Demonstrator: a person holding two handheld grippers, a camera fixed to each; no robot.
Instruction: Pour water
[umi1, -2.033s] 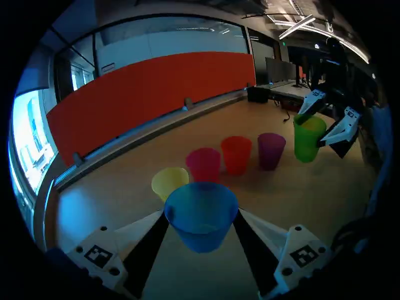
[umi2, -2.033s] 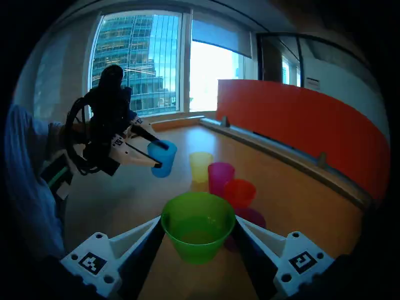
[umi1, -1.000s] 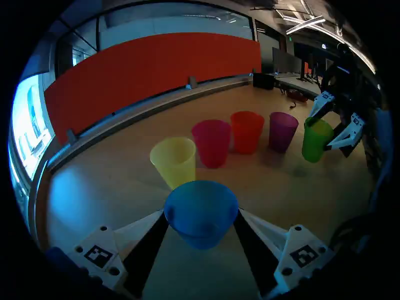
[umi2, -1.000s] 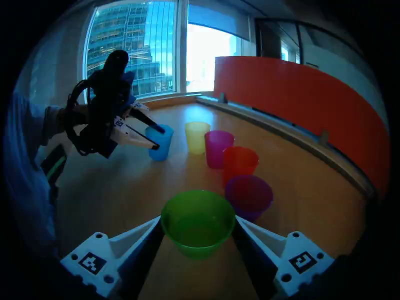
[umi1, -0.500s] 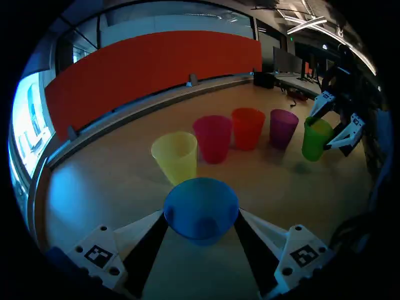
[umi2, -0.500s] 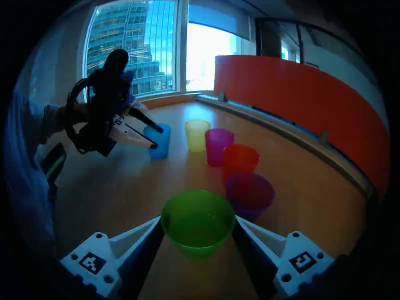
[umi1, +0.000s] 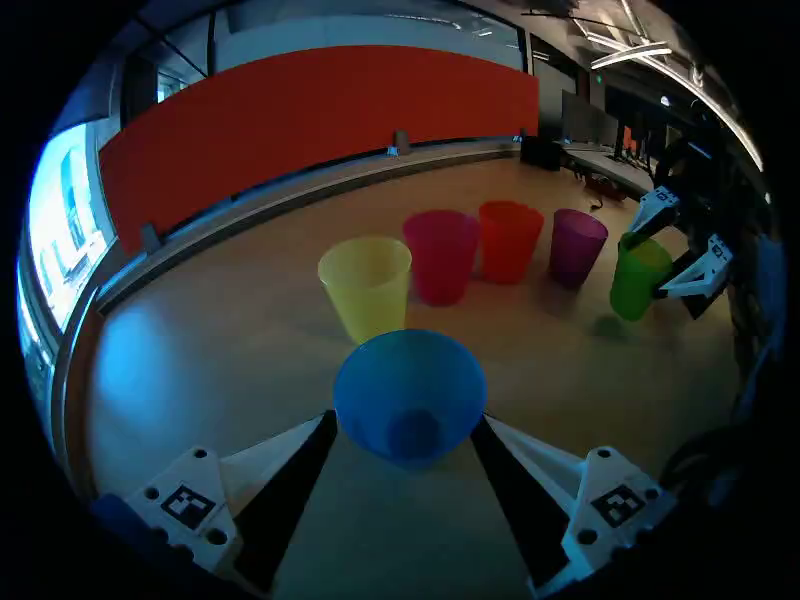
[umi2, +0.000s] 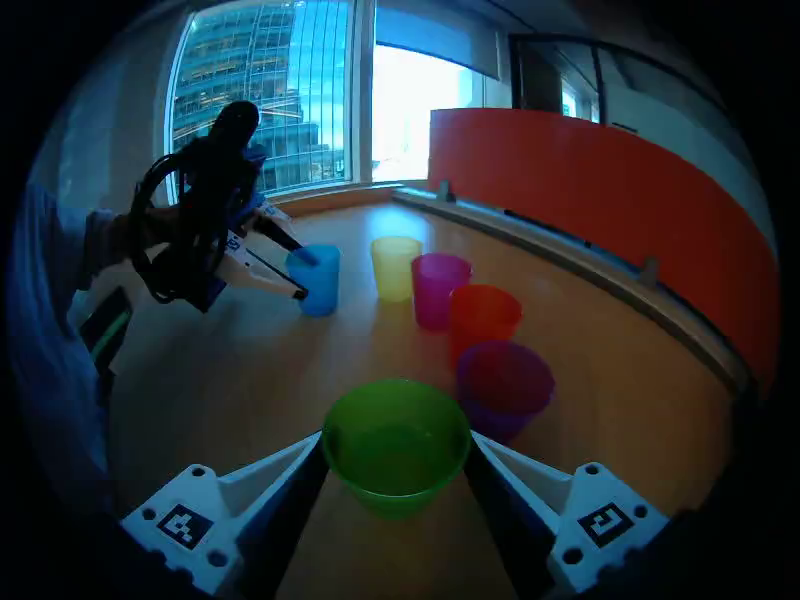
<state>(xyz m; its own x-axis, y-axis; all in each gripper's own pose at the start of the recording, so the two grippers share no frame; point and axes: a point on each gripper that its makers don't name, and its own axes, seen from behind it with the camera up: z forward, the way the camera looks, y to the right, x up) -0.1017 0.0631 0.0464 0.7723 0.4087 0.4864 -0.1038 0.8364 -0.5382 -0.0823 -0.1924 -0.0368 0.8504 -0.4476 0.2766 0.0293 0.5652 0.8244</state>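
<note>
Left gripper (umi1: 410, 428) is pinched on a translucent blue plastic cup (umi1: 410, 385), both fingers pressed on its sides. Right gripper (umi2: 397, 458) is clamped likewise on a translucent green plastic cup (umi2: 397, 435), held above the wooden surface (umi1: 230, 340). Yellow plastic cup (umi1: 365, 285), pink plastic cup (umi1: 441, 255), orange plastic cup (umi1: 510, 240) and purple plastic cup (umi1: 578, 245) are stood upright in a row between them.

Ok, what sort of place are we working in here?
Most likely an open-plan city office: tall windows looking onto glass towers, desks with monitors in the back, and a long red partition beside the wooden surface.
</note>
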